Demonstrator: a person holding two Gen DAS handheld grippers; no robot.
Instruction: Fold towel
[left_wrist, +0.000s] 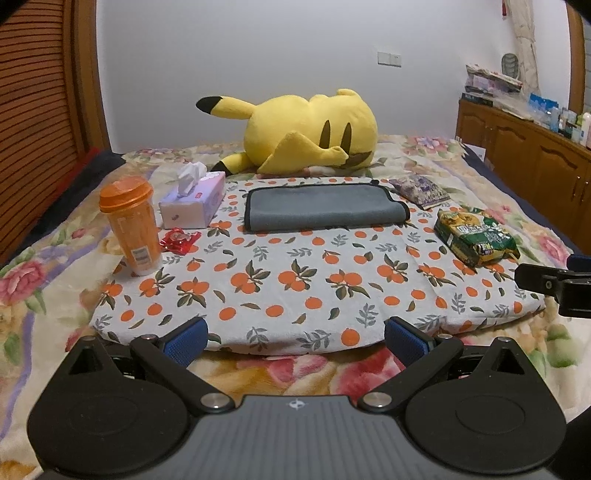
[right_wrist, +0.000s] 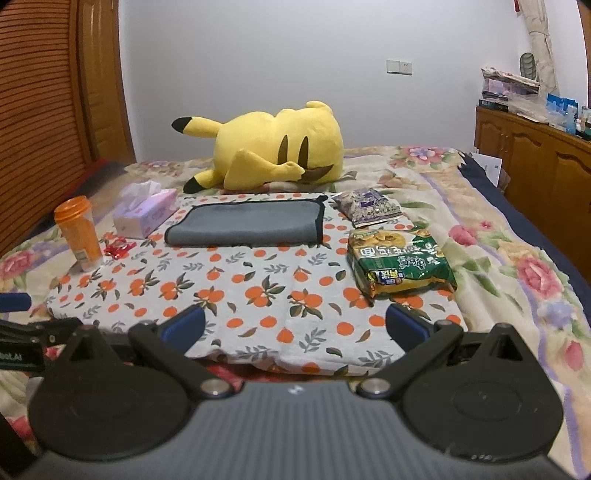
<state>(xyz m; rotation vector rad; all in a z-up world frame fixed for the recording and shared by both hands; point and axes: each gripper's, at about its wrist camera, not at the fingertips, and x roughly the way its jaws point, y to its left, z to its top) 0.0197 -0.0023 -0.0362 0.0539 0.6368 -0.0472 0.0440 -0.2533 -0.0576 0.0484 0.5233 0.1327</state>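
A grey towel with black trim (left_wrist: 325, 207) lies folded flat at the far side of an orange-print cloth (left_wrist: 295, 291) on the bed; it also shows in the right wrist view (right_wrist: 247, 221). My left gripper (left_wrist: 295, 338) is open and empty at the cloth's near edge, well short of the towel. My right gripper (right_wrist: 295, 326) is open and empty at the near edge too, to the right of the left one. Part of the right gripper shows at the right edge of the left wrist view (left_wrist: 554, 282).
An orange bottle (left_wrist: 129, 221), a tissue box (left_wrist: 194, 201) and a red wrapper (left_wrist: 179, 240) stand left of the towel. A green noodle pack (left_wrist: 474, 236) and a purple packet (left_wrist: 419, 190) lie right of it. A yellow plush (left_wrist: 306, 133) lies behind. Wooden cabinets (left_wrist: 535, 155) line the right wall.
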